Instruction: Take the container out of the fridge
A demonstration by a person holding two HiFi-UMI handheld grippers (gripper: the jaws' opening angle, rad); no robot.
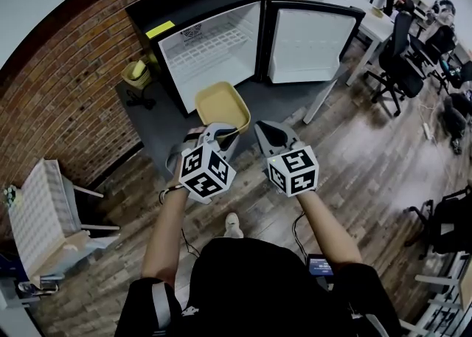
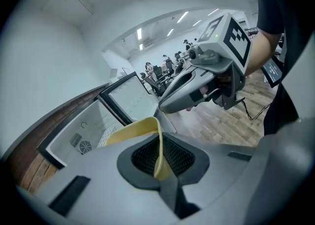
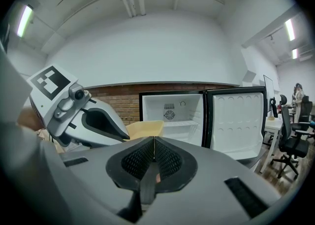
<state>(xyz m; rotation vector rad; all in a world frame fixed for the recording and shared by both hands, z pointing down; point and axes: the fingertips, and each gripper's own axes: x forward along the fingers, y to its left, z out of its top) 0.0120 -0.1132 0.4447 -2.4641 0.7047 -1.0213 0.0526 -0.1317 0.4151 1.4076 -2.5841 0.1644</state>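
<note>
The left hand-held gripper [image 1: 220, 133] is clenching the near rim of the one yellow container [image 1: 220, 104], which is hanging just outside the single open fridge [image 1: 209, 46] (shelves bare). The second, right hand-held gripper [image 1: 270, 136] is sitting pinched shut on nothing. Keeping the container level is looking wise.

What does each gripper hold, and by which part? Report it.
The left gripper clamps the yellow container by its near rim. The right gripper is shut and holds nothing.
</note>
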